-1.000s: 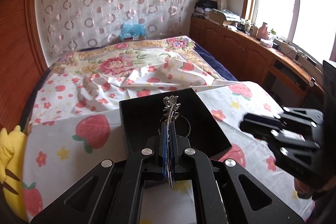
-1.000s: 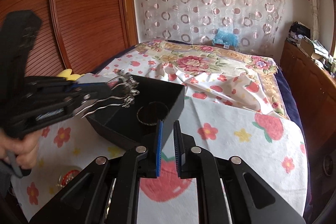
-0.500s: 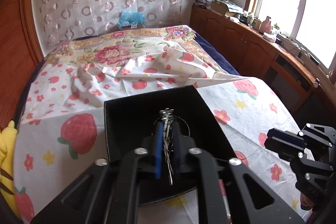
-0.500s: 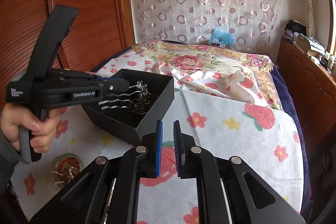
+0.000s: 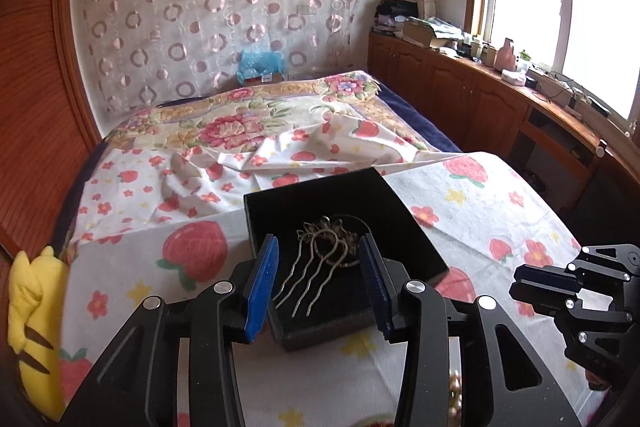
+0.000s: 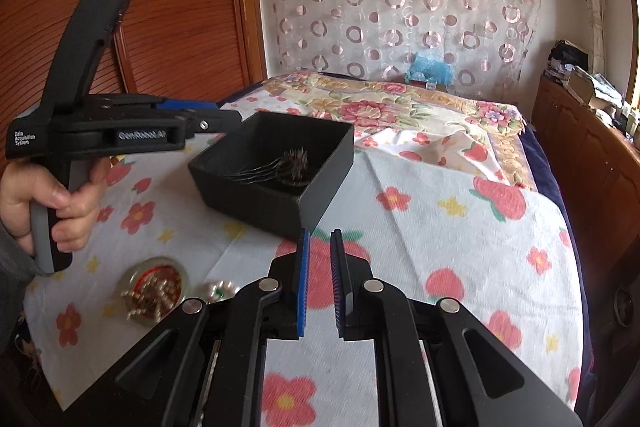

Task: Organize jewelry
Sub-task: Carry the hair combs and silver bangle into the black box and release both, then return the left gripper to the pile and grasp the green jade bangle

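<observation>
A silver hair comb (image 5: 316,267) with wavy prongs lies flat inside the black open box (image 5: 316,183) on the strawberry-print cloth. My left gripper (image 5: 318,243) hovers over the box's near edge. Its jaws are opening, and the blue pads stand on either side of the comb without touching it. From the right wrist view the comb (image 6: 280,167) rests on the box floor, behind the box wall (image 6: 256,203), with the left gripper (image 6: 228,115) above the box's left rim. My right gripper (image 6: 320,233) is shut and holds nothing, hanging over the cloth in front of the box, also visible as the right gripper (image 5: 520,279).
A round beaded ornament (image 6: 154,291) and a pearl piece (image 6: 218,289) lie on the cloth at the near left. A yellow plush toy (image 5: 28,307) sits at the left edge. Wooden cabinets (image 5: 480,99) run along the right; a rumpled floral bedspread (image 5: 240,131) lies beyond the box.
The left gripper's jaws have spread apart and let go of the hair comb, which now lies in the box. The left gripper has drawn back a little. The right gripper has shifted further from the box.
</observation>
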Demonstrator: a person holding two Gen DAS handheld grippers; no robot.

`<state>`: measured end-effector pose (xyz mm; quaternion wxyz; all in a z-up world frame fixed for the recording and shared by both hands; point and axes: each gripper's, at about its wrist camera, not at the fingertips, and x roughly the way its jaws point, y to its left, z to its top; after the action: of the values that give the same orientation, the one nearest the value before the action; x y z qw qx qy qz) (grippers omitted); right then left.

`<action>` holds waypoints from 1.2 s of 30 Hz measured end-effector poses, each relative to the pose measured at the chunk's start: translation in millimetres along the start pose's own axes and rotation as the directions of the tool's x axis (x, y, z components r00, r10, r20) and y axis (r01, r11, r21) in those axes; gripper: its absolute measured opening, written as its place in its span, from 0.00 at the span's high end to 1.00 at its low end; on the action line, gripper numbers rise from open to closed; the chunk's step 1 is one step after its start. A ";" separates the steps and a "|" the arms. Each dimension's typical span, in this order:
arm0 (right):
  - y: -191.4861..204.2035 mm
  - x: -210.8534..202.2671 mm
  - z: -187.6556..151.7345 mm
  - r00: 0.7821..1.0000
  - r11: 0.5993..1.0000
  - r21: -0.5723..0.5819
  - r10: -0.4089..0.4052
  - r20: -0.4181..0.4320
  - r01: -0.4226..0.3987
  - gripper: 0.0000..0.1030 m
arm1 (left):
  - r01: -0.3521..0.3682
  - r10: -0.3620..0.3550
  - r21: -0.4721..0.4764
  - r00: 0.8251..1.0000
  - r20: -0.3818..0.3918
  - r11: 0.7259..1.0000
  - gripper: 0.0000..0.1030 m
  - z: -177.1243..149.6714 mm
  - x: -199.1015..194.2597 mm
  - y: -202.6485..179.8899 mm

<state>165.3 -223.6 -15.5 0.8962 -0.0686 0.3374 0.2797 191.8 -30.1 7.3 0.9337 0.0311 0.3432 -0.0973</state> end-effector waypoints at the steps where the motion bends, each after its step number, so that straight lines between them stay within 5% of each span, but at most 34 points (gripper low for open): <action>1: 2.8 -2.4 -4.3 1.000 1.000 -0.007 0.003 -0.007 -0.003 0.87 | -0.001 0.001 0.001 1.000 0.002 1.000 0.61 -1.9 -3.0 0.3; 12: 23.2 -10.1 -37.4 0.996 0.998 -0.030 0.048 -0.072 -0.050 0.83 | 0.006 -0.005 0.027 1.000 -0.005 1.000 0.55 -39.4 -31.6 -3.7; 25: 39.9 -2.5 -55.8 0.987 0.995 -0.057 0.068 -0.147 -0.077 0.83 | 0.007 -0.006 0.009 0.992 -0.127 1.000 0.55 -106.4 -31.4 6.9; 36: 35.5 9.9 -60.3 0.980 0.998 -0.052 0.027 -0.197 -0.038 0.82 | 0.014 -0.010 0.018 0.984 -0.180 1.000 0.56 -112.1 -20.3 4.8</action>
<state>117.9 -208.3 -65.6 0.8516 -0.1150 0.4174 0.2956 106.5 -8.2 -65.1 0.8979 0.0467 0.4254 -0.1029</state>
